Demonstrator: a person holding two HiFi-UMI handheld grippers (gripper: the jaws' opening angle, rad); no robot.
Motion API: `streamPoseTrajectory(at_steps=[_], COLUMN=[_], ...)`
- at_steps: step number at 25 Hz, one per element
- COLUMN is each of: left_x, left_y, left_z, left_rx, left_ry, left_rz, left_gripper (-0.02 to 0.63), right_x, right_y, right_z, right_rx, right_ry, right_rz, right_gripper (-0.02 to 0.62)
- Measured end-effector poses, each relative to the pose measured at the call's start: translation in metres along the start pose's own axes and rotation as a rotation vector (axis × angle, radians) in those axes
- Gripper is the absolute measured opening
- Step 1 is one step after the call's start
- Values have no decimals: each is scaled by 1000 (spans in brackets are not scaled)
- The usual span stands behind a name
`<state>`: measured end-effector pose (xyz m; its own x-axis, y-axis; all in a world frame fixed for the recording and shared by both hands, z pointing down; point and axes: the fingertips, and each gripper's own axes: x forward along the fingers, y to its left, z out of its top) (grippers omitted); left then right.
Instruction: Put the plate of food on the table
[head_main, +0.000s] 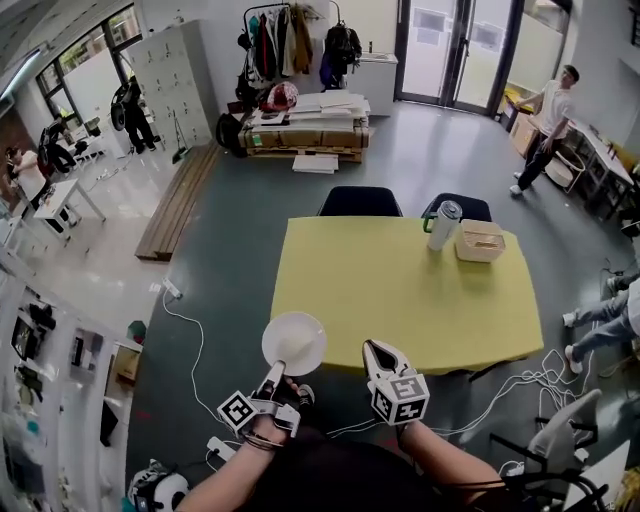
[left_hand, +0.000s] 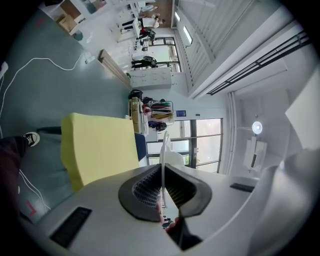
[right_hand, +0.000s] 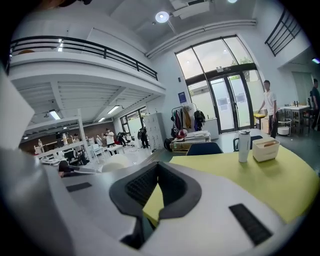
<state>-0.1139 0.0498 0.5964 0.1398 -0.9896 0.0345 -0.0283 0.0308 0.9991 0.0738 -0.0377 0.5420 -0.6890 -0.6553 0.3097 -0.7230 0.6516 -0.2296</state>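
Two grippers: you held one in each hand, both low at the near edge of the yellow table (head_main: 400, 290).
Left gripper (head_main: 279, 370): its jaws were clamped on the rim of the white plate (head_main: 293, 343); in the left gripper view the thin edge stood pinched between the pads.
Plate: it sat just past the left jaw tips, over the table's near left corner. You could not tell whether it touched the top, nor whether food lay on it.
Right gripper (head_main: 378, 348): its jaws were together with nothing between them, just right of the plate.
Far right of table: a lidded tumbler (head_main: 443, 225) stood just beside a pale box (head_main: 480, 241).
Far side: dark chairs (head_main: 360, 201) stood at the table.
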Motion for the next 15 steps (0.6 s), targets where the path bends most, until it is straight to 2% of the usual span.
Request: streamPoseTrajectory(at_steps=[9,15], left_x=[90,137], left_y=[-9,-7], left_z=[84,122], left_rx=[4,9], left_ry=[137,219], left_rz=[-1,7], left_gripper=[17,17], right_x=[106,153], right_y=[3,-1], right_z=[47,70], right_rx=[15,25], right_ry=[-13,-30], right_rz=[-85,-149], right_gripper=[12,12])
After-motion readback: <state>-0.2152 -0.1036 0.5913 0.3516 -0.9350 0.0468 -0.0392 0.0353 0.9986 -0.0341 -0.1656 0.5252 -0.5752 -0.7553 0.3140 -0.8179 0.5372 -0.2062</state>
